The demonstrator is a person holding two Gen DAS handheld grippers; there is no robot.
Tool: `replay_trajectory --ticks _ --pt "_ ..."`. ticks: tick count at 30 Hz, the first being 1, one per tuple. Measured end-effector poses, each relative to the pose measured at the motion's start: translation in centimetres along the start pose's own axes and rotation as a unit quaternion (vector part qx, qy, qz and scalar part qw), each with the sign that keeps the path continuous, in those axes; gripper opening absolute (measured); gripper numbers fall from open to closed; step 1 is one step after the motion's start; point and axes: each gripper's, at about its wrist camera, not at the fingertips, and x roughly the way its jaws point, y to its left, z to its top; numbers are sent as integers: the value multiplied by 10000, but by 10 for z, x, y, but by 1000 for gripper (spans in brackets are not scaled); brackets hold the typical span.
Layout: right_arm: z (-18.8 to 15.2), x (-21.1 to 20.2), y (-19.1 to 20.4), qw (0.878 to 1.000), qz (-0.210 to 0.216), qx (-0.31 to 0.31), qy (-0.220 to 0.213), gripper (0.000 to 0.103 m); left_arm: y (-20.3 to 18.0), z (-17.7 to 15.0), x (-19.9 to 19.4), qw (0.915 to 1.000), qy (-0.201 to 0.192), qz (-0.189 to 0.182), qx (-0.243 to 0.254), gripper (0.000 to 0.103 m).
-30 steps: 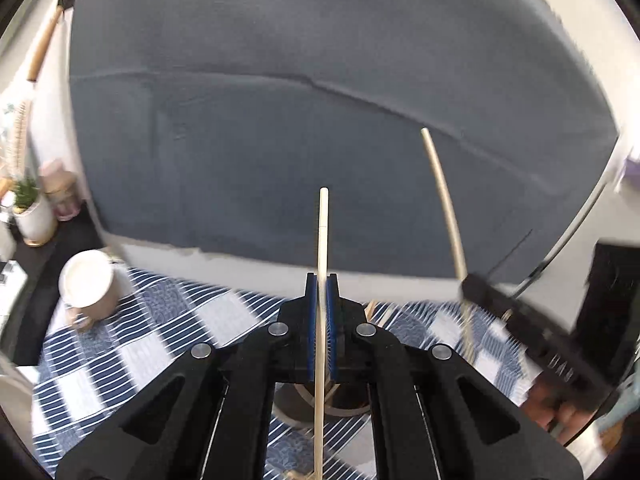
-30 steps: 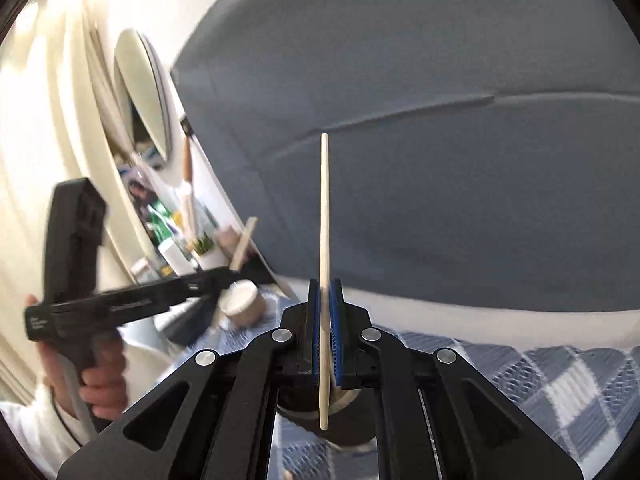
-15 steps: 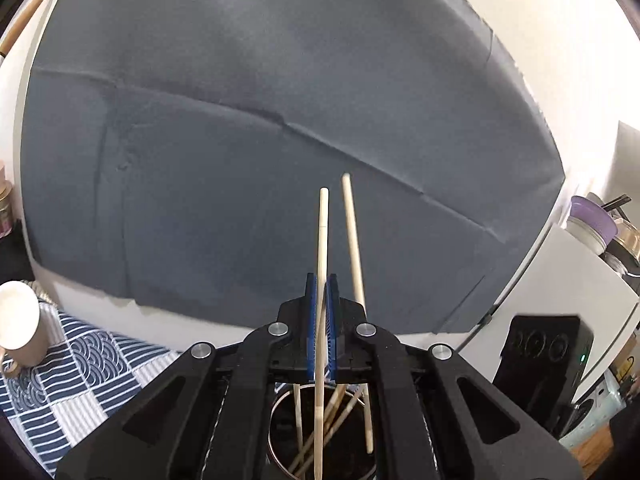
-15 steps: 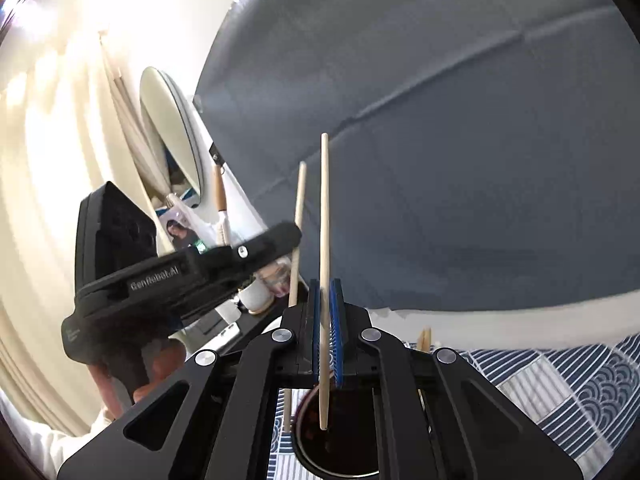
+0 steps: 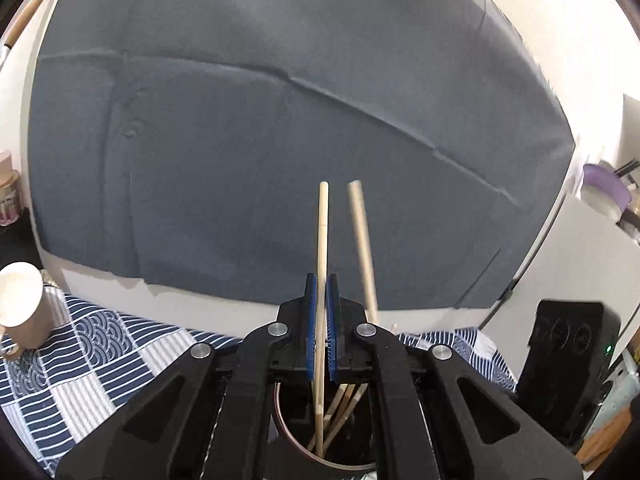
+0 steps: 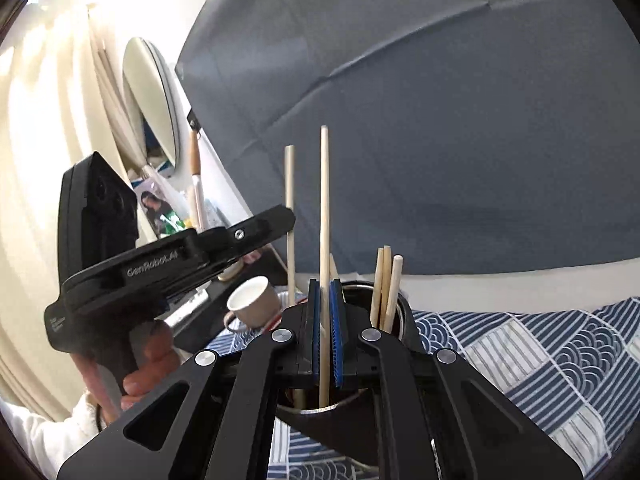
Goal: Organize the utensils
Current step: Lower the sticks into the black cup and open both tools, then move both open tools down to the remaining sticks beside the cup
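Note:
My left gripper (image 5: pixel 320 292) is shut on a pale wooden chopstick (image 5: pixel 323 232) that stands upright, its lower end inside a dark round cup (image 5: pixel 288 432) holding several other chopsticks. My right gripper (image 6: pixel 325 296) is shut on a second chopstick (image 6: pixel 324 200), also upright, its lower end dipping into the same dark cup (image 6: pixel 404 312). That second chopstick (image 5: pixel 362 240) shows just right of mine in the left wrist view. The left gripper's black body (image 6: pixel 168 264) and the hand on it show at the left of the right wrist view, its chopstick (image 6: pixel 289 196) beside mine.
A blue and white patterned cloth (image 5: pixel 112 360) covers the table. A beige mug (image 5: pixel 22 312) stands at the left, also the mug (image 6: pixel 254 306) behind the cup. A dark grey sheet (image 5: pixel 280 140) hangs behind. A mirror (image 6: pixel 150 96) and bottles sit at far left.
Both grippers have sunk with their chopsticks and drawn close together over the cup. The chopsticks' lower ends now reach into the cup among the others.

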Motion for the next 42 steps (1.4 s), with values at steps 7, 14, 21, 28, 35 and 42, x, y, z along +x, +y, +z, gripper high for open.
replay_trajectory --ticks 7,14,21,28,35,42 --pt "1 -7 16 9980 -332 -293 449 8 -11 1 -23 9996 160 236 15 12" --pt "-1 -23 29 9953 -454 -462 720 9 -17 -3 -61 9981 239 568 52 22" --pt "-4 -41 38 9902 -659 -714 1003 12 -25 -7 -91 9955 350 886 7 28" --pt "-15 -61 44 9857 -663 -902 1261 25 -35 -29 -116 9913 484 1219 -141 47" --pt "-37 -79 42 9794 -733 -1061 1555 37 -40 -64 -131 9854 805 1467 -318 55" --pt "-76 -87 34 9674 -722 -1205 2108 42 -42 -98 -138 9793 1120 1547 -667 56"
